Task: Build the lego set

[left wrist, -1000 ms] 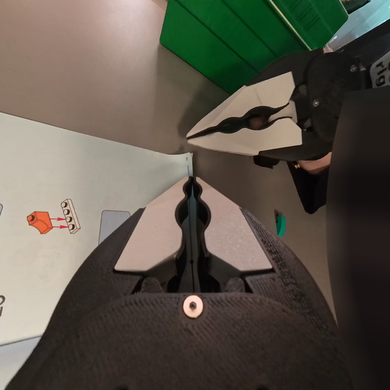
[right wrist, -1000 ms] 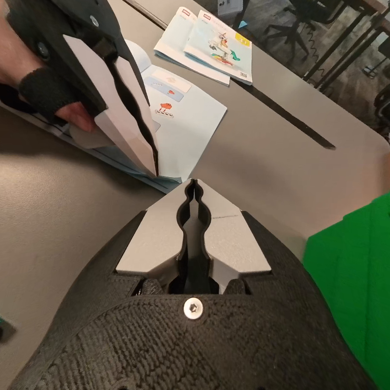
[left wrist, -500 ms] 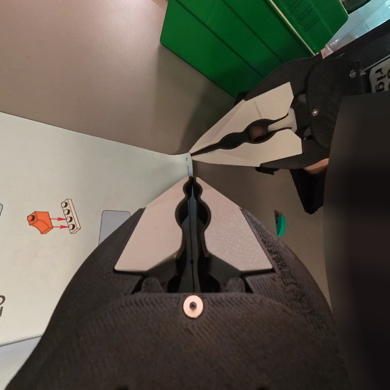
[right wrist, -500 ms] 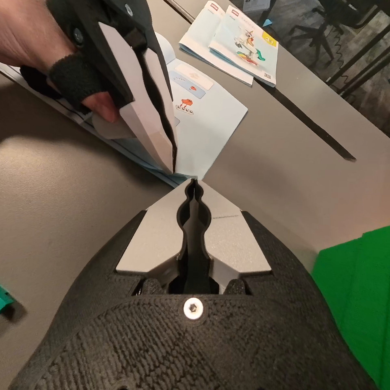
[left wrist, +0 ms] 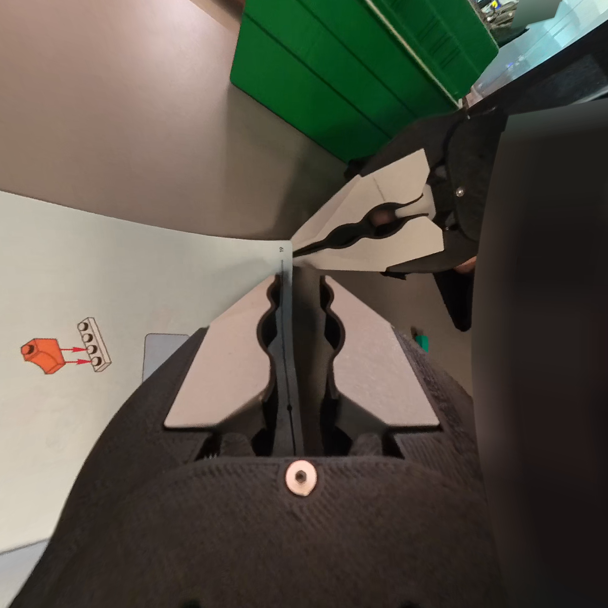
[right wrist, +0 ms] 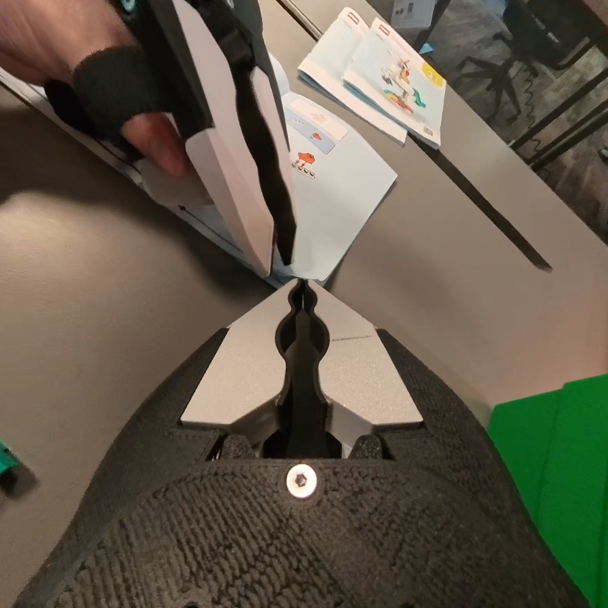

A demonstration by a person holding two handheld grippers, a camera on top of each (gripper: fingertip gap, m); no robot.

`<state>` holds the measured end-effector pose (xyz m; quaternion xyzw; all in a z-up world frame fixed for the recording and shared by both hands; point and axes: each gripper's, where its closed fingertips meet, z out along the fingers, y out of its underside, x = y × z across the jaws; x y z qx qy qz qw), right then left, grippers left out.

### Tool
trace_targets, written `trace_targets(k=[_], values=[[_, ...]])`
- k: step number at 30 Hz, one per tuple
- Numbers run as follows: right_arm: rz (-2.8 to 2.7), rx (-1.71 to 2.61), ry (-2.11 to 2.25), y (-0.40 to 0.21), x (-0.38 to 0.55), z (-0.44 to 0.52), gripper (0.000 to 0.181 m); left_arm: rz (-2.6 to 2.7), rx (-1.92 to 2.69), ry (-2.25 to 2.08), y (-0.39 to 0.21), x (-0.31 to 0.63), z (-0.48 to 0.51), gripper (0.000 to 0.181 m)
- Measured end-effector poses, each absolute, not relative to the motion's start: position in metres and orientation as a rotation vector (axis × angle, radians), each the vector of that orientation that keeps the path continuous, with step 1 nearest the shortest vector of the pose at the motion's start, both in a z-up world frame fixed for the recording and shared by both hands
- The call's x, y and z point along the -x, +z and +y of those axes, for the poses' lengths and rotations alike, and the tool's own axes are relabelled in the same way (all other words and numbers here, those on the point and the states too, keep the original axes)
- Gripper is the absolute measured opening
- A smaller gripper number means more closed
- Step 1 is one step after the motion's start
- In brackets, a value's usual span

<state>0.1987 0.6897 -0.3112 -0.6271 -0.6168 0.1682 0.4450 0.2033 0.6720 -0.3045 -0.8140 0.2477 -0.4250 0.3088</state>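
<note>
An open instruction booklet page point(left wrist: 138, 283), pale blue with an orange-brick drawing, lies lifted at its corner. My left gripper point(left wrist: 299, 279) is open, with the page's edge running loosely between its jaws. My right gripper point(right wrist: 302, 284) is shut on the page's corner point(right wrist: 312, 273). In the left wrist view the right gripper point(left wrist: 292, 255) comes in from the right and pinches that corner. In the right wrist view the left gripper point(right wrist: 278, 263) hangs just above the same corner, held by a hand. A small teal brick point(left wrist: 422, 342) lies on the table to the right.
A green bin point(left wrist: 329, 82) stands behind the grippers, also at the right wrist view's right edge point(right wrist: 552, 460). Two more booklets point(right wrist: 378, 85) lie farther along the grey table point(right wrist: 98, 329). The teal brick shows at the left edge point(right wrist: 5, 460). Chairs stand beyond the table. Only a small space, under 4 cm, lies between the two pairs of fingers.
My right gripper moved in to the page corner and closed on it. My left gripper, shut on the page edge before, has opened.
</note>
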Motion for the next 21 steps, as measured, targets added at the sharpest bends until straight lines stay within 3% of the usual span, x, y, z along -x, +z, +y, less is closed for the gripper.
trace_targets(k=[1,21], values=[[-1.533,1.536,0.405,-0.311,-0.198,0.689,0.000,0.649,2.139,-1.110,-0.303,-0.202,0.673,0.023],[-1.542,1.209,0.117,-0.301,-0.186,0.693,0.000,0.591,2.152,-1.060,-0.305,-0.198,0.679,0.008]])
